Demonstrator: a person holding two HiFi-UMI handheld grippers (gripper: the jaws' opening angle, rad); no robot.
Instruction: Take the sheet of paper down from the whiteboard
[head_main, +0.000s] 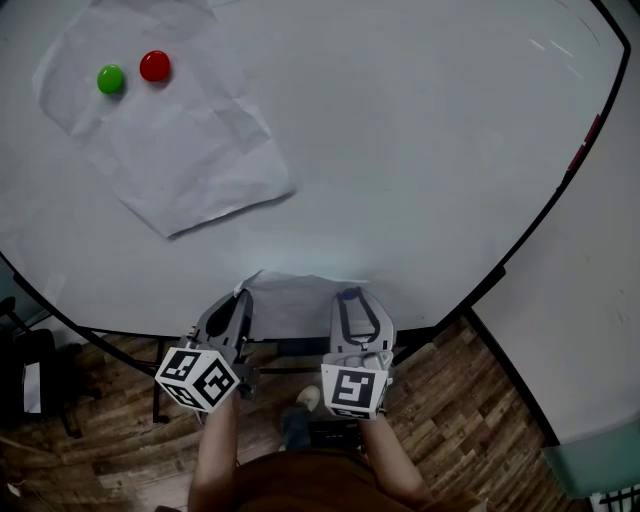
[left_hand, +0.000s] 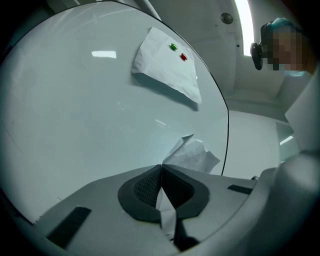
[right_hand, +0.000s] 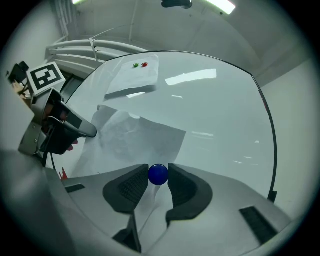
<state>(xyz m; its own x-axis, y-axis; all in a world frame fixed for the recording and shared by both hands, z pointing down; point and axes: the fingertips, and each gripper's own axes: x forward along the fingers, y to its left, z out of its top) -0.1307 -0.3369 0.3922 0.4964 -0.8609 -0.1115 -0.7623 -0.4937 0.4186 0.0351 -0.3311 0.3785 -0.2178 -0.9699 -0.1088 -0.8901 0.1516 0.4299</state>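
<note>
At the whiteboard's (head_main: 420, 140) lower edge, the left tongs (left_hand: 161, 169), held about level, are pinched shut on a crumpled sheet of paper (left_hand: 195, 155). Just right of them, the right tongs (right_hand: 158, 176), also level, clamp a blue magnet (right_hand: 158, 173) in front of that sheet.

**A:** What are the tools like?

**B:** The left hand-held gripper (left_hand: 161, 167) and the right hand-held gripper (right_hand: 158, 172) have the same build. Each has a smooth pale grey shell with dark rectangular slots sunk into it.

**A:** And at the tips?

**B:** Black pads (right_hand: 125, 186), rounded in outline, with a fine cross-hatched face.

**A:** Any markings?

**B:** Each has a white cube printed with black square patterns, the left marker cube (head_main: 197, 378) and the right marker cube (head_main: 354, 390). From the head view, the jaw arms are grey loops with dark insets.

**A:** What is the person wearing?

**B:** A rust-brown top (head_main: 310, 480). The forearms are uncovered.
</note>
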